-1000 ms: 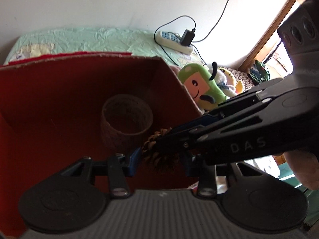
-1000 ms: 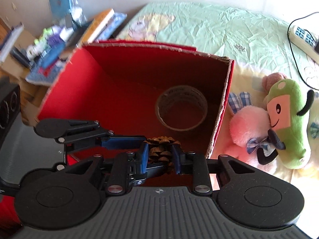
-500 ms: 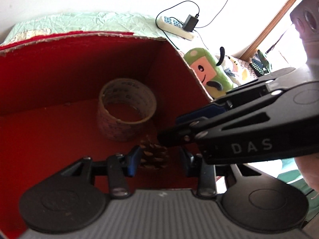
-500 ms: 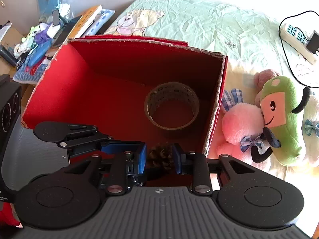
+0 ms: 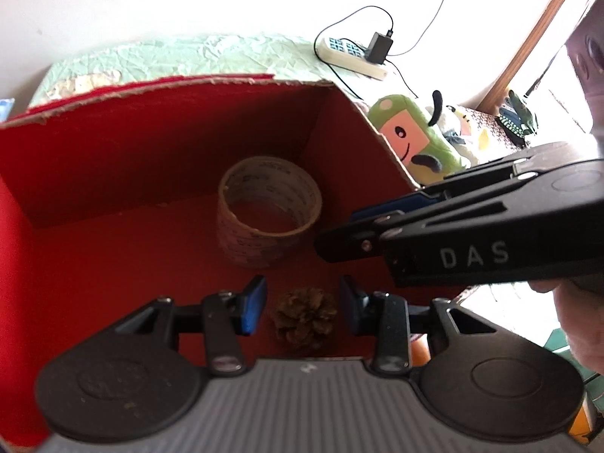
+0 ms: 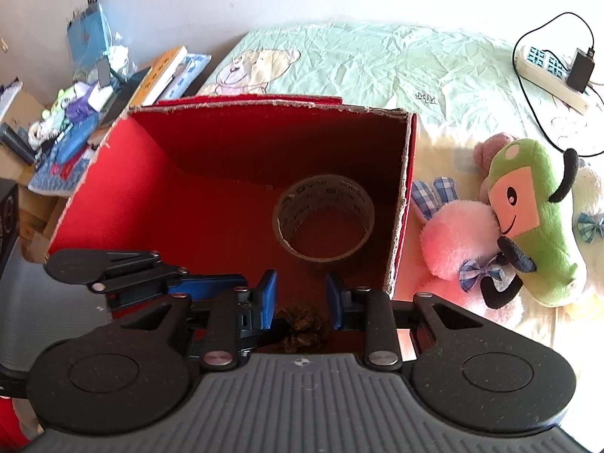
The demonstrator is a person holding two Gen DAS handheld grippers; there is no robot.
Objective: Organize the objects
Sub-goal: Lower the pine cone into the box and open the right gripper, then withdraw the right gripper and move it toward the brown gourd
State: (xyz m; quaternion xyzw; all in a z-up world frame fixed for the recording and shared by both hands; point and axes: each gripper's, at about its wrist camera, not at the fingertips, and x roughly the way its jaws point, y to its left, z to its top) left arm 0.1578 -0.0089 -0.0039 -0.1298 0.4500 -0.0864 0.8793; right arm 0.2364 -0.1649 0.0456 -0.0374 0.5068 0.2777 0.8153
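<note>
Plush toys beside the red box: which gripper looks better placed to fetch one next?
Probably the right gripper: it is open, and the plush toys lie on its side of the red box.

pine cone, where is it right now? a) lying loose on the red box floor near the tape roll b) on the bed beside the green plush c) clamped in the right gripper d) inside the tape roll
a: the pine cone lies on the floor of the red box, in front of the tape roll, with both the left gripper and the right gripper open and clear of it.
</note>
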